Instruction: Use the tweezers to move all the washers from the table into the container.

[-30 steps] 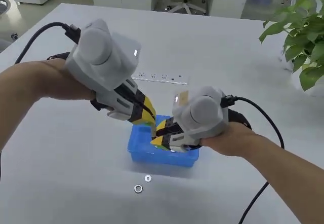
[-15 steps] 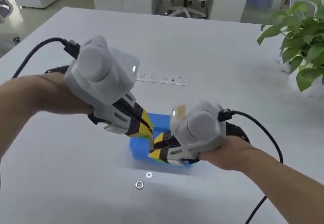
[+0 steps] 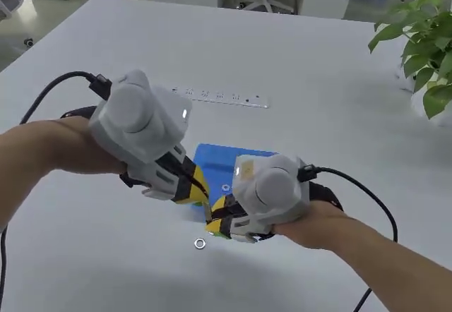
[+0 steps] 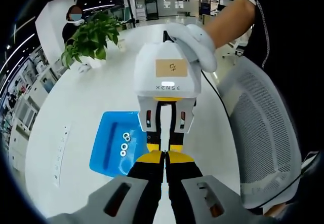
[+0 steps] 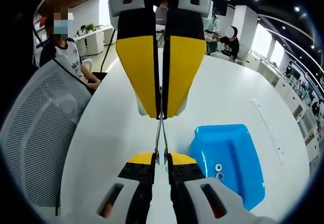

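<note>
Tweezers (image 5: pixel 161 133) pinched between left gripper (image 4: pixel 164 157) and right gripper (image 5: pixel 161 158).

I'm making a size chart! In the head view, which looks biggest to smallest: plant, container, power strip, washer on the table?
1. Plant, though the picture's edge cuts it off.
2. Container, partly hidden; close to the plant, so unsure.
3. Power strip, long but thin.
4. Washer, tiniest.

- left gripper (image 3: pixel 200 190): rounded light-grey shell, small white light, black jaws with yellow tips, black cable (image 3: pixel 49 90) at rear
- right gripper (image 3: pixel 214 222): same grey shell, yellow-and-black jaws, black cable (image 3: pixel 371 199); tan sticker (image 4: pixel 171 68) and "XENSE" lettering on front
- jaw blocks: black, small screws, grey slotted bases
- black grip under each shell
</note>
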`<state>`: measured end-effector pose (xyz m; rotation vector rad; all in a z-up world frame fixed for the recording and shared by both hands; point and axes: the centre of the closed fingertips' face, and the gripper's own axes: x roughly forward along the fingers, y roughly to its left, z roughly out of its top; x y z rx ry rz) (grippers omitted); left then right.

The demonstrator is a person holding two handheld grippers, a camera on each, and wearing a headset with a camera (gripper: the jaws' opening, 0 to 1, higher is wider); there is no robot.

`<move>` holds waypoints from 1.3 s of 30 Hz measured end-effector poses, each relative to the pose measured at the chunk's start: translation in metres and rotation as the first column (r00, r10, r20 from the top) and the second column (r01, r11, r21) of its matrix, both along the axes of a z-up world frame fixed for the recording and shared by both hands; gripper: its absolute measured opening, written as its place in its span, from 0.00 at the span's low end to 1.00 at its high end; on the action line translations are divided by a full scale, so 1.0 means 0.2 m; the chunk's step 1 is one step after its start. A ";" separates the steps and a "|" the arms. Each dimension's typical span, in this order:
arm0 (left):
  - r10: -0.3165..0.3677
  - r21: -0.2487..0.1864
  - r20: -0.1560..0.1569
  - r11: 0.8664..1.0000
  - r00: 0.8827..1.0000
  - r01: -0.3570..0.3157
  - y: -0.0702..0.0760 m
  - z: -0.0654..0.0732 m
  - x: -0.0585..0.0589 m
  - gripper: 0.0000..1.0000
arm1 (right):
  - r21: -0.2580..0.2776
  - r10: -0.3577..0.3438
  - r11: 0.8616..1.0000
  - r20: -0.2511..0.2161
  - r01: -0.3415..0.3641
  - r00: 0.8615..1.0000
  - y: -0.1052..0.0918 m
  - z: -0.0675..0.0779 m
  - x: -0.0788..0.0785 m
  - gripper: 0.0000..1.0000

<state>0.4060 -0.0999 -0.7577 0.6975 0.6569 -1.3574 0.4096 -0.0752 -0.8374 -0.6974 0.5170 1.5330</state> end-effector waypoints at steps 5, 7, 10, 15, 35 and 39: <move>0.004 0.005 -0.013 1.000 1.000 -0.004 0.02 -0.04 -0.03 0.05 | -0.007 0.008 1.000 -0.011 -0.008 1.000 0.01 -0.04 -0.03 0.12; 0.005 0.007 -0.015 1.000 1.000 -0.005 0.02 -0.05 -0.04 0.05 | -0.007 0.010 1.000 -0.014 -0.010 1.000 0.02 -0.05 -0.04 0.12; 0.010 0.008 -0.017 1.000 1.000 -0.010 0.03 -0.06 -0.04 0.05 | -0.011 0.015 1.000 -0.015 -0.015 1.000 0.03 -0.06 -0.05 0.12; 0.017 0.008 -0.023 1.000 1.000 -0.016 0.04 -0.08 -0.05 0.05 | -0.014 0.021 1.000 -0.024 -0.021 0.999 0.04 -0.08 -0.05 0.12; 0.033 -0.003 -0.041 0.999 0.999 -0.033 0.07 -0.12 -0.05 0.05 | -0.025 0.030 0.999 -0.051 -0.032 0.998 0.07 -0.14 -0.06 0.12; 0.033 -0.001 -0.042 0.999 0.999 -0.033 0.07 -0.12 -0.05 0.05 | -0.024 0.032 0.999 -0.054 -0.034 0.998 0.06 -0.14 -0.07 0.12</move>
